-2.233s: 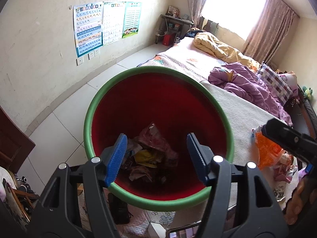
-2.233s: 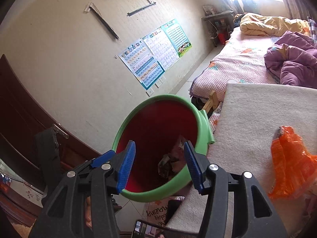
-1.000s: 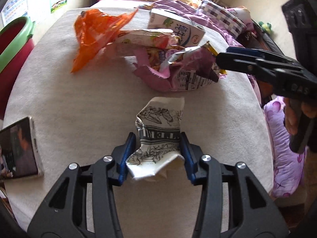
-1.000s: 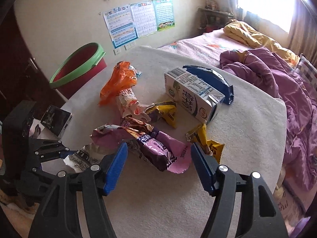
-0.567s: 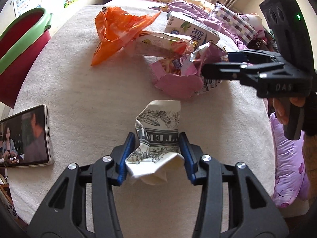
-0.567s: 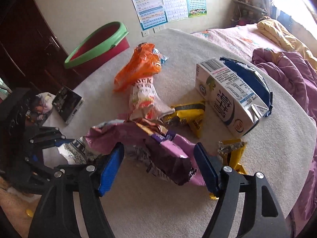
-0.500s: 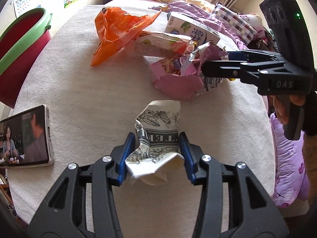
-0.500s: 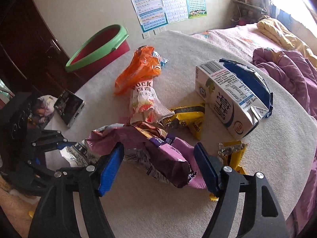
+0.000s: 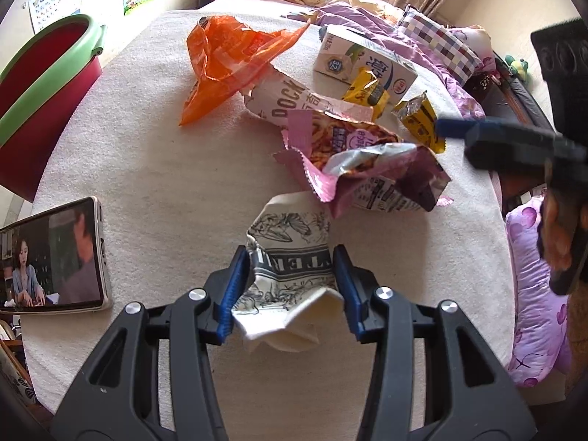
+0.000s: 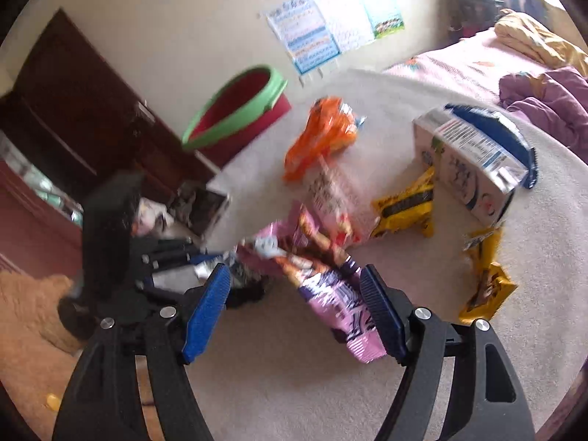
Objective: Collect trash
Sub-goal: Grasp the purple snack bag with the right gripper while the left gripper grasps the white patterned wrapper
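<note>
My left gripper (image 9: 290, 290) is shut on a crumpled black-and-white printed paper (image 9: 290, 257) lying on the beige round table (image 9: 165, 169). My right gripper (image 10: 294, 312) is open, its fingers on either side of a pink-purple snack bag (image 10: 327, 283), which also shows in the left wrist view (image 9: 364, 169). The right wrist view is blurred. The red bin with a green rim (image 9: 40, 92) stands past the table's left edge, and shows in the right wrist view (image 10: 239, 106).
More trash lies on the table: an orange plastic bag (image 9: 231, 62), a white "ROCK" wrapper (image 9: 294, 103), a milk carton (image 9: 364, 62), yellow wrappers (image 10: 404, 205). A phone (image 9: 55, 257) playing video lies at the table's left edge. A bed with purple bedding (image 10: 544, 92) is behind.
My right gripper has dropped closer around the pink-purple bag and swung, blurring its view. My left gripper still holds the printed paper in the same spot.
</note>
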Demonstrator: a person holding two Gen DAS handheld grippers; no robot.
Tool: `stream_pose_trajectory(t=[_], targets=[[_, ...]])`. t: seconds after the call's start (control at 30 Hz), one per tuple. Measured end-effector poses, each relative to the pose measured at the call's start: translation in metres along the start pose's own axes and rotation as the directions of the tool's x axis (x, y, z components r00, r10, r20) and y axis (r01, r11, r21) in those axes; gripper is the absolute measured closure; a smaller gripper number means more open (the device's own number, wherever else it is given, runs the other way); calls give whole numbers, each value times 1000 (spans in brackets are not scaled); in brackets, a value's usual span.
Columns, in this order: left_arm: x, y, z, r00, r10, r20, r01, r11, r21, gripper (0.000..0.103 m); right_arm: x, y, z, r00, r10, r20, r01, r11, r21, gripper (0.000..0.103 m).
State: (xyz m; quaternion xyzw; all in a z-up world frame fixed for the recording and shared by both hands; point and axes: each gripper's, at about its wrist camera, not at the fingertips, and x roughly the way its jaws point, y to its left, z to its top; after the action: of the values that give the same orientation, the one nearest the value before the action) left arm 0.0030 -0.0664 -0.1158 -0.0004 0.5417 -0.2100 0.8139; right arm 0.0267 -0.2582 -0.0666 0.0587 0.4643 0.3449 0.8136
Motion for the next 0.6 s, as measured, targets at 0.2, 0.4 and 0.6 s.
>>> stream_pose_trajectory(t=[0.2,0.4,0.6], targets=[[1,1,-2,1000,0,-2,0,1000,1,57,28,-13,4,998,-1,-65,3,1000,29,31],[-1,4,-6,1000,-5,0,5,1000,-4,57,46,-20,-6,992,69,-102,-60,995,81,33],[-4,7,-8,1000,-9,11,9,1000,-6,57,33,-7,-16,1000,1,1,-1,996,93,69]])
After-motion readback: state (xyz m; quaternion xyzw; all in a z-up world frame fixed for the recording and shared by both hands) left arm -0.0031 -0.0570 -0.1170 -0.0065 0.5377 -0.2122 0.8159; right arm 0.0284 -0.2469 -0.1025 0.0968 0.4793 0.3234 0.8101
